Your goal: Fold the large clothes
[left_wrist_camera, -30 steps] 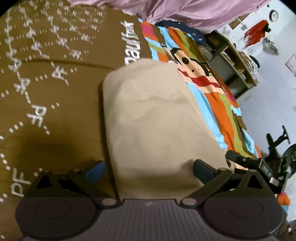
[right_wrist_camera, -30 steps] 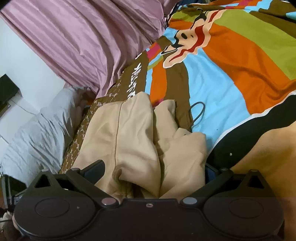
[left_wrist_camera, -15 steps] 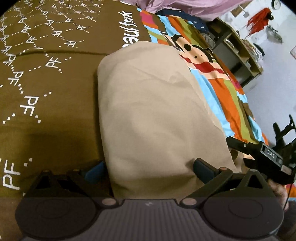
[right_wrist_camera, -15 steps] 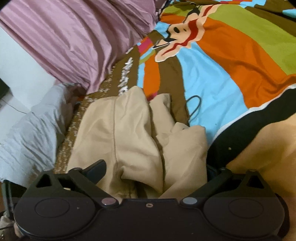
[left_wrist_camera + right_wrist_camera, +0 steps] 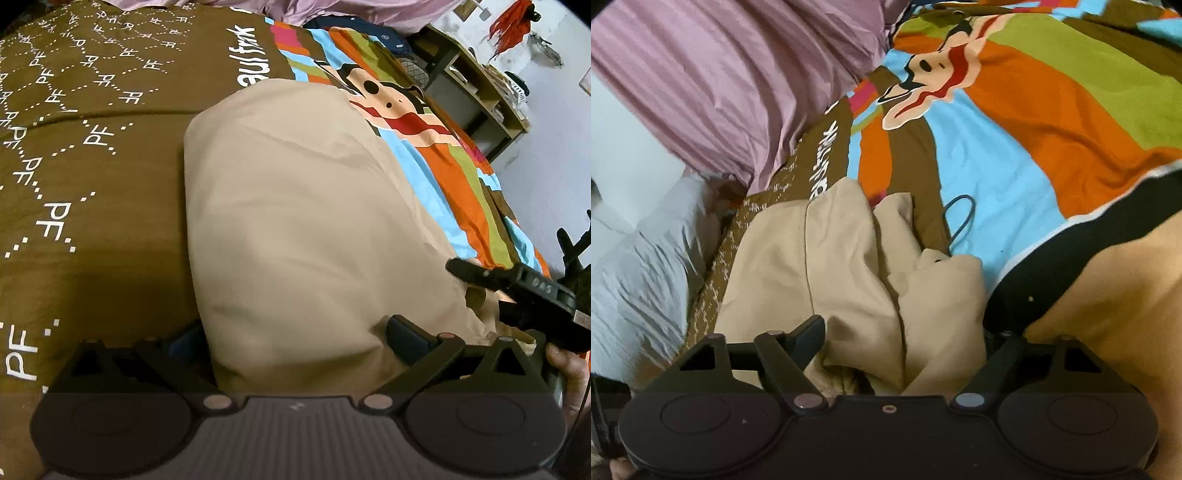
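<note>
Because the tan garment (image 5: 306,221) has to be carried over as one slab for the next fold, each hand-held gripper takes one near corner of its bunched end, the left hand-held gripper (image 5: 295,332) on one side and the right hand-held gripper (image 5: 905,339) on the other, seen also at the edge of the left view (image 5: 517,288). Both stand with their fingers spread wide and cloth heaped between them; whether they pinch it or only straddle it I cannot tell. The garment lies on the bed, across the brown patterned part of the bedspread (image 5: 92,166) and reaching its striped cartoon part (image 5: 1015,155). Its long axis runs away from the grippers toward the purple quilt (image 5: 720,81), rounded folded end far, loose lumpy layers near. A thin dark cord (image 5: 960,218) lies just beside it
</note>
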`<move>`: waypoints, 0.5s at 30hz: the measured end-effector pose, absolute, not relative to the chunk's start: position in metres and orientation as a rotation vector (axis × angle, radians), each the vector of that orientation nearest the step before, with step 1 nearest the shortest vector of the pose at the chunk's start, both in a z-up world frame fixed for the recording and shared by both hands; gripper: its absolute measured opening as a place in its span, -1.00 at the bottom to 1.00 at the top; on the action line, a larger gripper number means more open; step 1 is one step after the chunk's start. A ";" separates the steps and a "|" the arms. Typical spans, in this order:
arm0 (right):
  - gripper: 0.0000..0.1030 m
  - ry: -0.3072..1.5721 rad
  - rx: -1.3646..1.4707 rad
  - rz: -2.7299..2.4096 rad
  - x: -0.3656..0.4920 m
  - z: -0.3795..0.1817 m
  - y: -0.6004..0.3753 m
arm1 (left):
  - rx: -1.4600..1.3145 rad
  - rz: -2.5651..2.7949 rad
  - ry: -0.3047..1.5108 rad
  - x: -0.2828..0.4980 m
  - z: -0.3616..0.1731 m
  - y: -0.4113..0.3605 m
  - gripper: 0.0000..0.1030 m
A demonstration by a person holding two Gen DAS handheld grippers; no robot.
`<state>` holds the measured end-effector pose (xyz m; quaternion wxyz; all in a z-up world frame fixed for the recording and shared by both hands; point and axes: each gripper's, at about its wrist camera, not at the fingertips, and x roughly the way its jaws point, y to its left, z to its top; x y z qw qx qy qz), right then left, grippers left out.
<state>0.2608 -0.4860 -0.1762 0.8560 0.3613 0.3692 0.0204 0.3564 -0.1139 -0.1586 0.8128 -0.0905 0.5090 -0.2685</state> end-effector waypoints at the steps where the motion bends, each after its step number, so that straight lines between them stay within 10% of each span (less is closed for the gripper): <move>1: 0.35 0.781 0.756 0.038 0.260 -0.176 -0.486 | -0.189 -0.571 1.087 0.356 -0.158 -0.115 1.00; 8: -0.33 0.809 0.628 0.037 0.256 -0.164 -0.471 | -0.170 -0.579 1.095 0.357 -0.158 -0.116 1.00; 15: -0.40 0.804 0.691 0.050 0.252 -0.168 -0.478 | -0.277 -0.607 1.145 0.367 -0.168 -0.104 1.00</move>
